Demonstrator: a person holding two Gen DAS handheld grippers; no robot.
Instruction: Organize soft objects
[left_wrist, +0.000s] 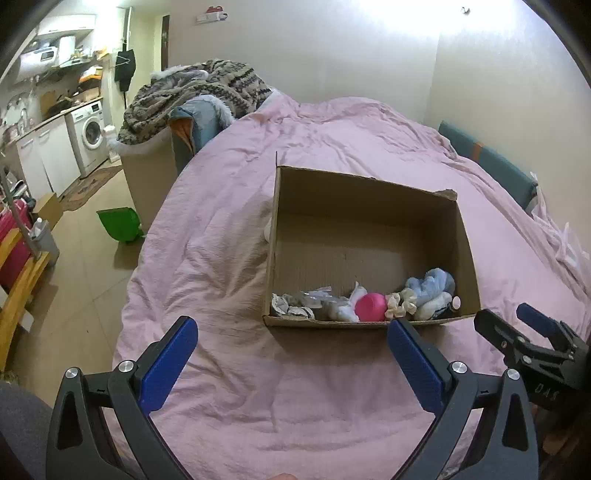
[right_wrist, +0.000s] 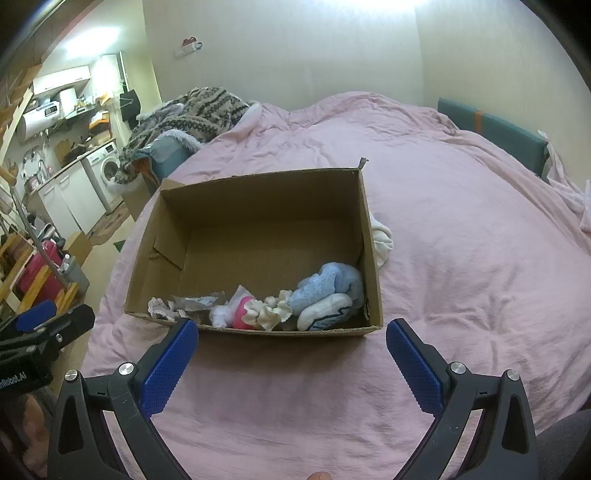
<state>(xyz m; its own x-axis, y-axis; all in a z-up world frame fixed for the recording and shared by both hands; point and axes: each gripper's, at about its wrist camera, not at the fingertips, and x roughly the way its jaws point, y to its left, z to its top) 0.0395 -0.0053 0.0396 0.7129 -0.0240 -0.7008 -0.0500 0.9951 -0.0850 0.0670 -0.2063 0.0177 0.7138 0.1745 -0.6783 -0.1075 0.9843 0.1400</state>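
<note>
Along the near wall of the open brown cardboard box (right_wrist: 258, 206) on the pink quilt (right_wrist: 461, 258) lie the gathered soft objects (right_wrist: 325, 291), while the left gripper (left_wrist: 291, 354) and right gripper (right_wrist: 291, 354), both spread and empty, hover short of it, so the next move, judged, calls for fetching the white cloth (right_wrist: 382, 238) beside the box.

Soft objects (right_wrist: 280, 306) along the near wall inside a box (right_wrist: 371, 236) on the bed (right_wrist: 461, 258).

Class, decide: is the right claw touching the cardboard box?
Apart. The right wrist view shows the right claw open, with pink bedding visible between its fingertips and the cardboard box.
</note>
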